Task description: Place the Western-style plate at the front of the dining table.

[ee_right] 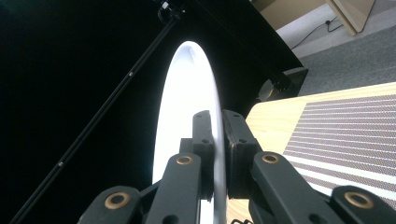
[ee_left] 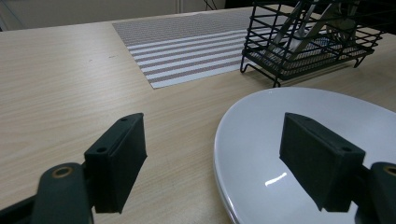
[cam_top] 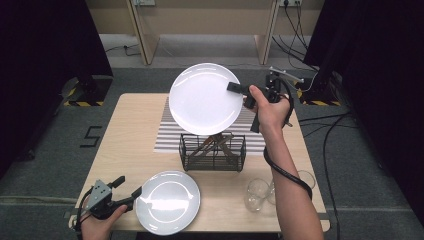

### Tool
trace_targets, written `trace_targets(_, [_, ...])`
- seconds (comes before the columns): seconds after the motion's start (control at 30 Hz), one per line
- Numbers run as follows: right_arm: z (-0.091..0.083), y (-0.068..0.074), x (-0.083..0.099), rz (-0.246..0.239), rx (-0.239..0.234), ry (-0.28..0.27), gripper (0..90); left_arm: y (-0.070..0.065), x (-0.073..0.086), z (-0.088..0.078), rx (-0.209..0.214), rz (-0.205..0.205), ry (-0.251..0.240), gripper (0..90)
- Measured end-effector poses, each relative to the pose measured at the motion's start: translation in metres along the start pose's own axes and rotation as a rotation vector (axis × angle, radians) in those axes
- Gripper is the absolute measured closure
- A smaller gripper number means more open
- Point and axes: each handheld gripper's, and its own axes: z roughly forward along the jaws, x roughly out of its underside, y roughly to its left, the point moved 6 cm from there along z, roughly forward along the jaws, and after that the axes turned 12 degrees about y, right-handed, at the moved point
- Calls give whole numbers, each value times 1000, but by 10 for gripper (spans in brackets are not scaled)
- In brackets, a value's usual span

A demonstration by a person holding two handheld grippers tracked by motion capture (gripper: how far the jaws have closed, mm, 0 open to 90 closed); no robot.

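Presently we find the right gripper (cam_top: 239, 90) clamped on the rim of a white plate (cam_top: 204, 99), holding it on edge in the upper centre of the high view, above the black wire rack (cam_top: 213, 152). In the right gripper view the jaws stand almost fully closed, with the thin plate edge (ee_right: 187, 116) pinched between them and no other support under it.

The left gripper (cam_top: 128, 188) sits at the lower left of the high view, its jaws wide open and holding nothing. In the left gripper view 1 jaw hangs over the rim of a second plate (ee_left: 303, 149) that lies flat on the bench (ee_left: 56, 84), the other over bare wood; neither pad presses on it.

We judge the work in hand to be setting the lifted plate into the rack. The risks we note:

1. The grip is on a narrow stretch of smooth rim, so the plate's weight could swing it about the pads or slip it out, dropping it onto the rack.
2. The rack already holds utensils (cam_top: 216, 143) leaning across its middle; a plate lowered there could strike them or stop short.
3. 2 glasses (cam_top: 258, 194) stand at the lower right, just beside the right forearm; a careless withdrawal could topple them.
4. The flat plate lies near the bench's lower edge; a nudge from the left gripper could push it further out.
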Motion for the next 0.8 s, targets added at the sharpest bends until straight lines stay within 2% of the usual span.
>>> trace_targets(0.8, [6, -10, -10, 39, 4, -14, 848, 1, 1, 0, 2, -6, -1, 223])
